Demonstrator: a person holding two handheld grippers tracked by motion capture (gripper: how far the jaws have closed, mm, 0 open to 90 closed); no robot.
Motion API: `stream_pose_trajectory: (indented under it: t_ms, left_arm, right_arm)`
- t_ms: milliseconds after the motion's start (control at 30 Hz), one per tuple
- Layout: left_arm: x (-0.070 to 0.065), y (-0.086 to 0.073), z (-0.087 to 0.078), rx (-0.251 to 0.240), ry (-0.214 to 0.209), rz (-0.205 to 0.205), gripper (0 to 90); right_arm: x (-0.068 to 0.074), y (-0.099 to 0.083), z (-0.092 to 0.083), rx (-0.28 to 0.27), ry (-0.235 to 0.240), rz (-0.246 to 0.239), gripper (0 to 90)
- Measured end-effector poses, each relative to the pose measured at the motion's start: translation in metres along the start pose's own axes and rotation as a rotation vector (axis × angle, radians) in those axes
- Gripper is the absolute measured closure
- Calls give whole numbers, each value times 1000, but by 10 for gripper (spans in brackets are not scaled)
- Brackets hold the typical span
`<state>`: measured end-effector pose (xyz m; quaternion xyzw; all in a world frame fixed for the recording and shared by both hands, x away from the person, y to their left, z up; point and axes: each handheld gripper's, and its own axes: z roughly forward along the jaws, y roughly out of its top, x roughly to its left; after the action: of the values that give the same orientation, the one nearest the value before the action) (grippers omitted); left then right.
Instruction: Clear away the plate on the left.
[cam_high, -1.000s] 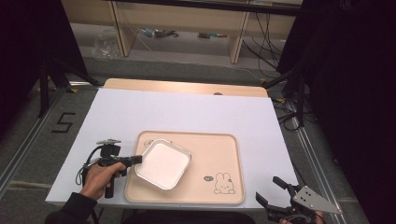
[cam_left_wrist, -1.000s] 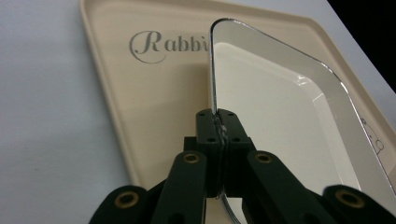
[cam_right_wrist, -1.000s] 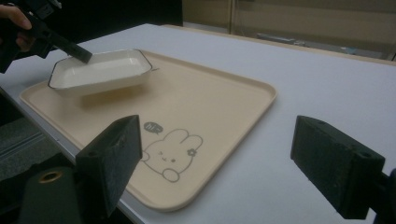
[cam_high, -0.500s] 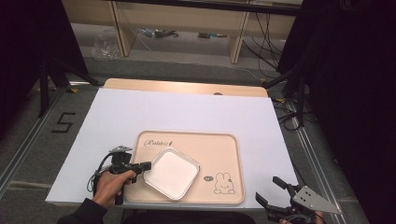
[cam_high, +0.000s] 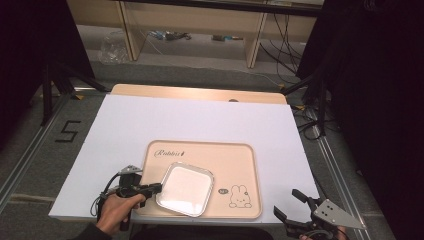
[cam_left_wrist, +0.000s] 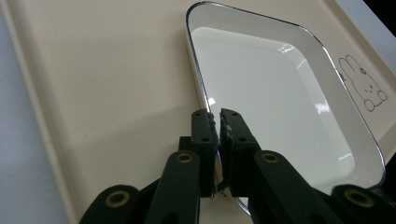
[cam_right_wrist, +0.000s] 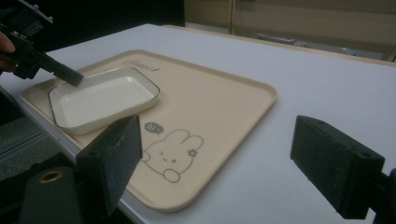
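A white rectangular dish (cam_high: 184, 188) with a dark rim lies tilted on a beige tray (cam_high: 235, 160) with a rabbit drawing (cam_high: 239, 196). My left gripper (cam_high: 156, 188) is shut on the dish's left rim; in the left gripper view the jaws pinch the edge of the dish (cam_left_wrist: 271, 93) at the gripper's tip (cam_left_wrist: 218, 122). My right gripper (cam_high: 295, 206) stands open off the table's front right corner, with nothing between its jaws. The right gripper view has the dish (cam_right_wrist: 102, 97), the tray (cam_right_wrist: 219, 93) and the left gripper (cam_right_wrist: 77, 79) far off.
The tray lies on a white board (cam_high: 150, 120) over a wooden table (cam_high: 200, 93). Shelving and cables (cam_high: 170, 35) stand on the floor behind. A "5" mark (cam_high: 67, 131) is on the floor at left.
The left gripper has dragged the dish toward the tray's front edge and turned it; the hand moved nearer and to the right. The right gripper stays still.
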<state>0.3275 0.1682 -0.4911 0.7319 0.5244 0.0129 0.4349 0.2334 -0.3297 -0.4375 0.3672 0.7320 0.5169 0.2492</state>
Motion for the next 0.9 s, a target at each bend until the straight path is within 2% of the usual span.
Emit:
stream_pose_trajectory:
  t_ms: [33,133,167,233,267,333,367,500,533,633,800,833,867,900]
  left_arm:
    - [0,0,0,0,0,0,841]
    - [-1,-1,-2,-4,-9,7,845]
    - [-2,-2,-2,-1,-9,3,843]
    - [-3,-3,-3,2,-12,3,842]
    - [-3,-3,-3,3,-16,3,841]
    - [-4,-5,-4,-1,-19,3,841]
    - [-4,-5,-4,-1,-19,3,841]
    - [-8,-8,-6,2,-23,8,842]
    - [-9,-9,-6,3,-25,9,842]
    - [-13,-11,-7,9,-32,25,837]
    - [-18,-14,-7,16,-44,22,831]
    - [-19,-15,-7,16,-51,21,829]
    - [-19,-15,-7,18,-51,26,829]
    - [-20,-16,-7,19,-55,19,827]
  right_arm:
    - [1,-1,2,-23,10,14,173]
    - [2,-1,2,-17,16,25,174]
    - [1,0,0,5,2,4,175]
    - [0,0,0,1,0,-4,175]
    - [3,0,0,15,22,47,175]
    - [1,0,0,3,-2,11,175]
    - [3,-1,1,-7,5,29,175]
    - [3,-1,1,-2,6,37,175]
    - [2,-1,2,-19,-1,11,175]
    - [2,-1,2,-15,5,18,175]
    - [3,0,2,-6,20,26,175]
    - [0,0,2,-20,13,-7,175]
    - [0,0,2,-20,13,-7,175]
    - [0,0,0,2,9,-9,175]
